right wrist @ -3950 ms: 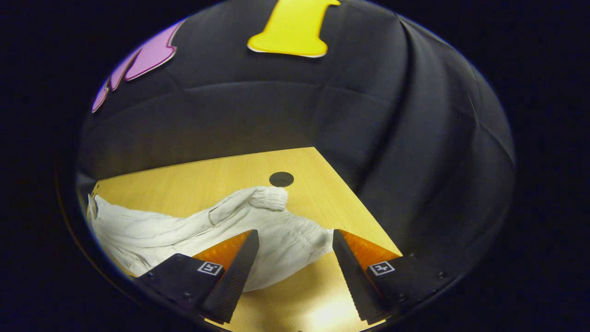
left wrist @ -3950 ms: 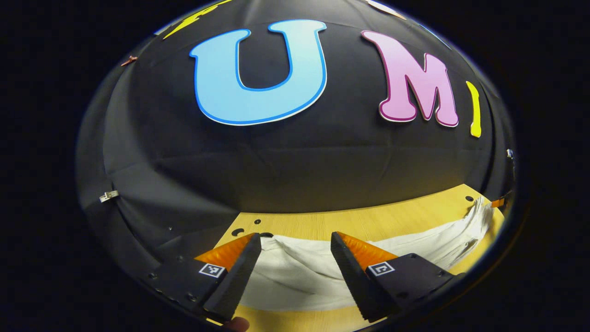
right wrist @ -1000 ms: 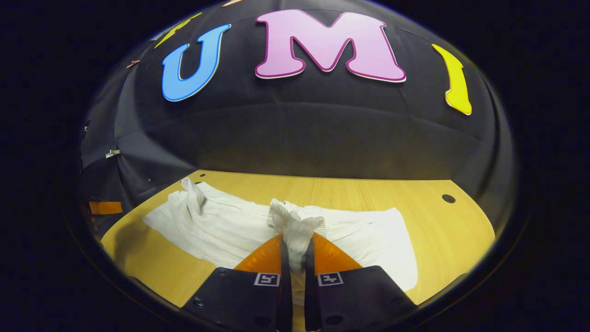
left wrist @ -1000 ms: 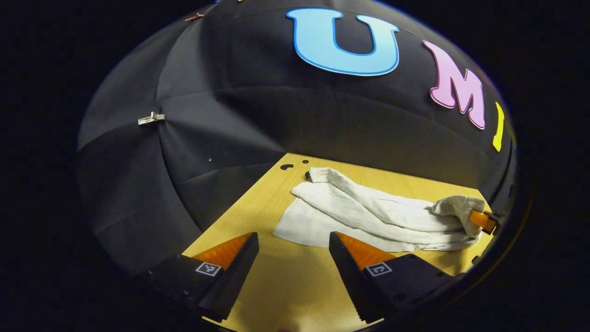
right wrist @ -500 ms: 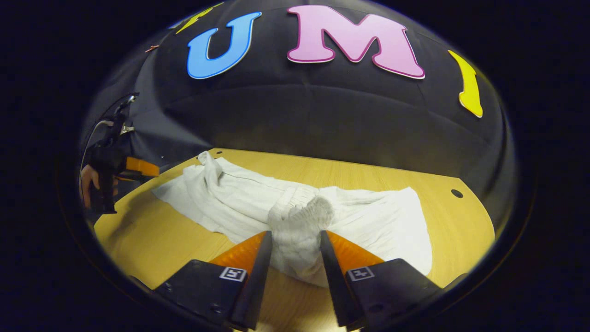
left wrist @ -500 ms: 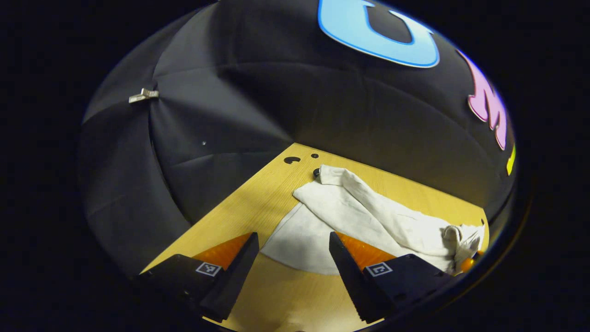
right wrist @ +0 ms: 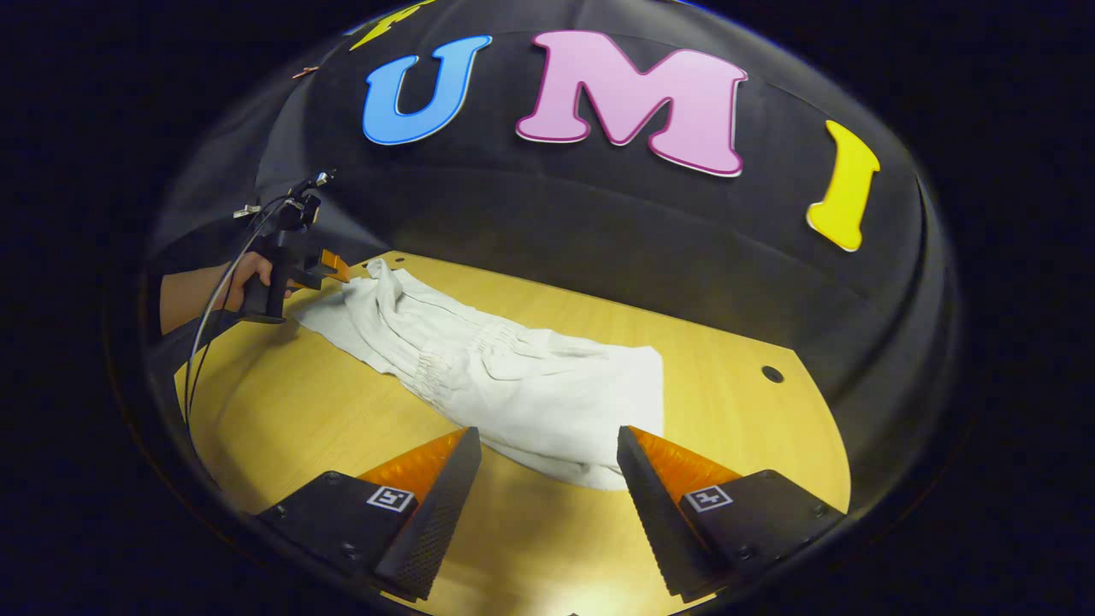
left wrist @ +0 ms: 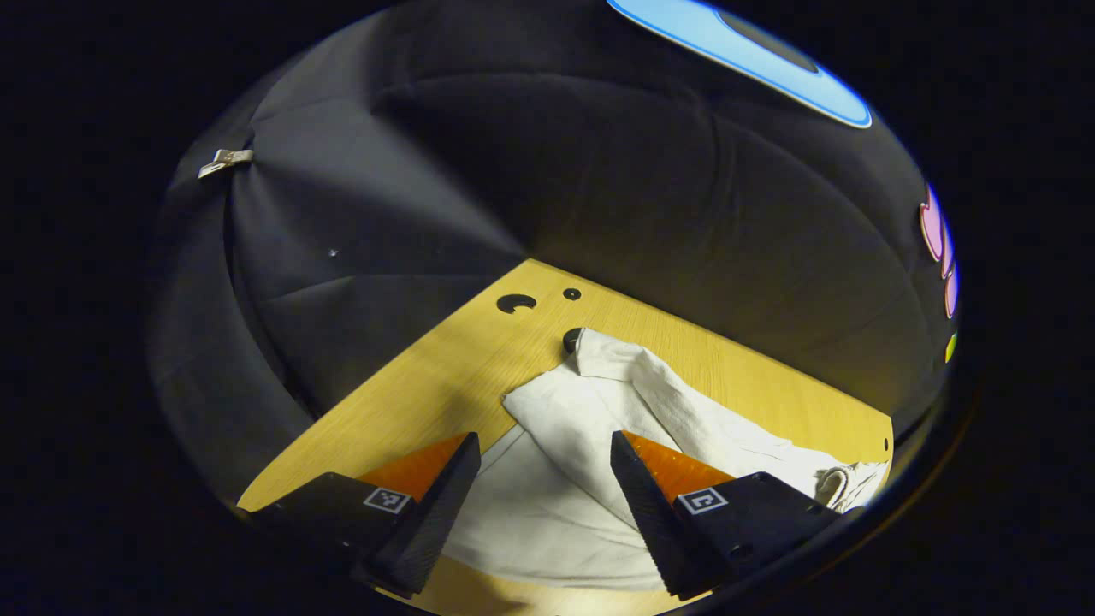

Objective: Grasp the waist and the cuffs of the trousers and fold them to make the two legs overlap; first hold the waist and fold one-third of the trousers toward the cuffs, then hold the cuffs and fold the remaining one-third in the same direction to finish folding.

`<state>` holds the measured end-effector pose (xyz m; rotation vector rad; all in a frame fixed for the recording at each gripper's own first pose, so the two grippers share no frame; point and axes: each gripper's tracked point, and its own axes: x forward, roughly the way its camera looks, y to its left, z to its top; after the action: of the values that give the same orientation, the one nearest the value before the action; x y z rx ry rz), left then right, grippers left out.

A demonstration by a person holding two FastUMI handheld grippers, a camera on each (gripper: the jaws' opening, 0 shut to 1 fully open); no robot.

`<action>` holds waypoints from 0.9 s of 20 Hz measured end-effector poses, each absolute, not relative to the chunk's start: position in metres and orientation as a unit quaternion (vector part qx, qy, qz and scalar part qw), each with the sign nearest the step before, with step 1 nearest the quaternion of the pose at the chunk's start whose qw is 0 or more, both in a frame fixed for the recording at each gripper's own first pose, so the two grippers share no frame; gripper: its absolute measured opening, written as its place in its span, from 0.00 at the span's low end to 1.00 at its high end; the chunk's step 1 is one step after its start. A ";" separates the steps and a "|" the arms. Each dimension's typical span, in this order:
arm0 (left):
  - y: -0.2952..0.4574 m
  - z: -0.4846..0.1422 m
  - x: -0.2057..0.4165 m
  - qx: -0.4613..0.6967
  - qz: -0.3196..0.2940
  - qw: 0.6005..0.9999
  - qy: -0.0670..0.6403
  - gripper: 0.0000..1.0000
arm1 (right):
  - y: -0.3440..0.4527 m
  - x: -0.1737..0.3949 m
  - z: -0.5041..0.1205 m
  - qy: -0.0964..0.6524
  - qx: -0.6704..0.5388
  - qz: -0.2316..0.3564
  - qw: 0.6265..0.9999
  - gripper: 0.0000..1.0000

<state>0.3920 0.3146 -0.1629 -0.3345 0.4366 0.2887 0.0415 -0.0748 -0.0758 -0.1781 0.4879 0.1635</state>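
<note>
The white trousers lie along the wooden table, with the gathered waist folded over onto the legs. My right gripper is open, just short of the folded edge, and holds nothing. In the left gripper view my left gripper is open low over the cuff end of the trousers, cloth showing between its fingers. One cuff lies bunched farther on. In the right gripper view the left gripper sits by that cuff end, held by a hand.
Small holes mark the table near its far corner and near the right edge. Black cloth walls close in the table on its far sides. A cable hangs from the left gripper. A metal clip is pinned on the wall.
My right gripper opened, let the waist drop onto the legs and drew back. My left gripper moved forward over the cuff end, still open.
</note>
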 end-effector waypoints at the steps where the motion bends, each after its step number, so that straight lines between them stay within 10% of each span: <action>1: 0.313 -0.168 0.397 -0.160 0.144 0.951 0.222 0.97 | -0.091 0.029 -0.067 0.252 -0.086 0.067 0.962 0.98; 11: 0.294 -0.186 0.416 -0.042 0.111 0.955 0.272 0.94 | -0.210 -0.096 -0.004 0.314 -0.055 -0.084 0.944 0.98; 17: 0.280 -0.187 0.419 -0.040 0.095 0.955 0.277 0.67 | -0.193 -0.088 0.006 0.301 -0.065 -0.051 0.950 0.98; 18: 0.277 -0.187 0.419 -0.034 0.092 0.955 0.278 0.44 | -0.189 -0.087 0.003 0.302 -0.061 -0.044 0.950 0.98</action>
<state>0.4191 0.2767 -0.1871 -0.0699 0.5649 0.1867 -0.0872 -0.1886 0.0034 -0.1241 0.6150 -0.0904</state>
